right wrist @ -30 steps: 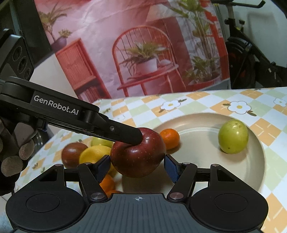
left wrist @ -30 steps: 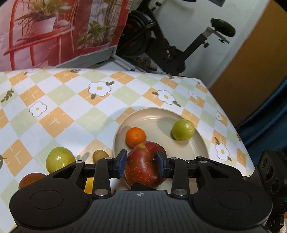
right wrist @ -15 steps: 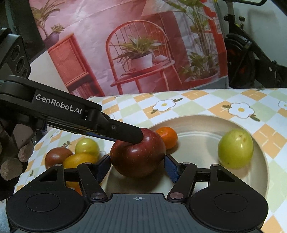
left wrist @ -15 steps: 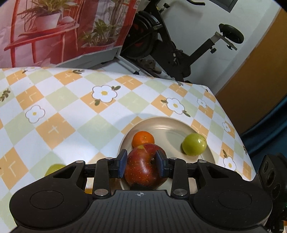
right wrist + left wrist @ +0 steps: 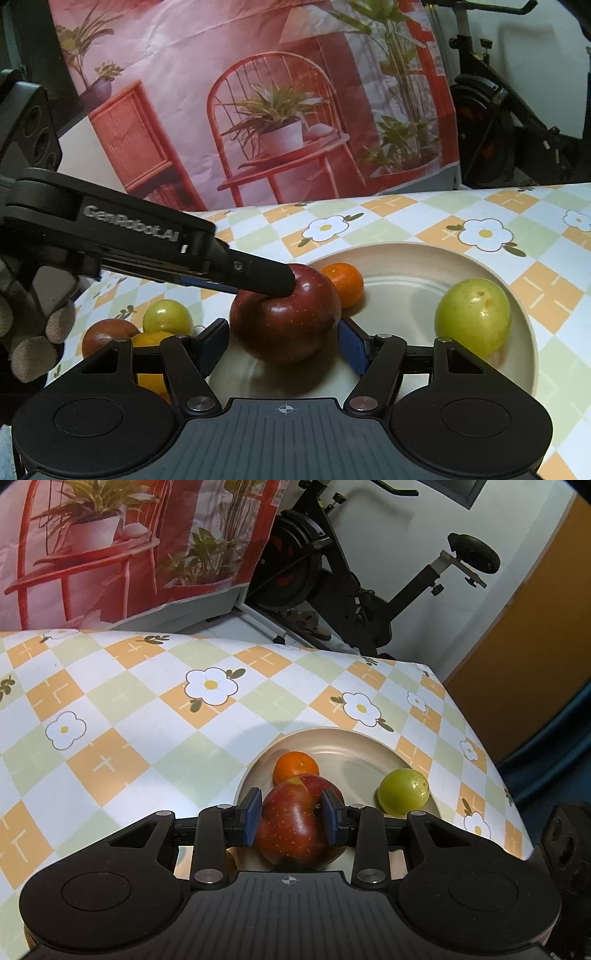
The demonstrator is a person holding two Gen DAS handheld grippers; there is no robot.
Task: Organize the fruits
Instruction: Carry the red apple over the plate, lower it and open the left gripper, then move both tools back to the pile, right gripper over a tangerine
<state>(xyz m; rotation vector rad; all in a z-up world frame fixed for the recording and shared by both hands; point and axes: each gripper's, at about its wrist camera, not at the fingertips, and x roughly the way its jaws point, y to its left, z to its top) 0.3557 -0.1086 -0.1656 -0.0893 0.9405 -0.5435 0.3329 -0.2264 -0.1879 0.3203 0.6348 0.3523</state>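
Note:
My left gripper (image 5: 291, 821) is shut on a dark red apple (image 5: 299, 829) and holds it at the near left rim of a beige plate (image 5: 332, 744). In the right wrist view the apple (image 5: 284, 325) sits low over the plate (image 5: 406, 280), with the left gripper's fingers (image 5: 258, 277) on it. An orange mandarin (image 5: 295, 766) and a green fruit (image 5: 404, 792) lie on the plate. My right gripper (image 5: 282, 347) is open, its pads on either side of the apple, not touching.
Left of the plate on the checked tablecloth lie a green fruit (image 5: 168, 317), a dark red fruit (image 5: 109, 336) and a yellow-orange fruit (image 5: 151, 339). An exercise bike (image 5: 369, 590) stands beyond the table's far edge. The table's right edge is near the plate.
My left gripper has carried the apple forward and right over the plate's rim. The loose fruits have slid out of the left wrist view. The right gripper stays open.

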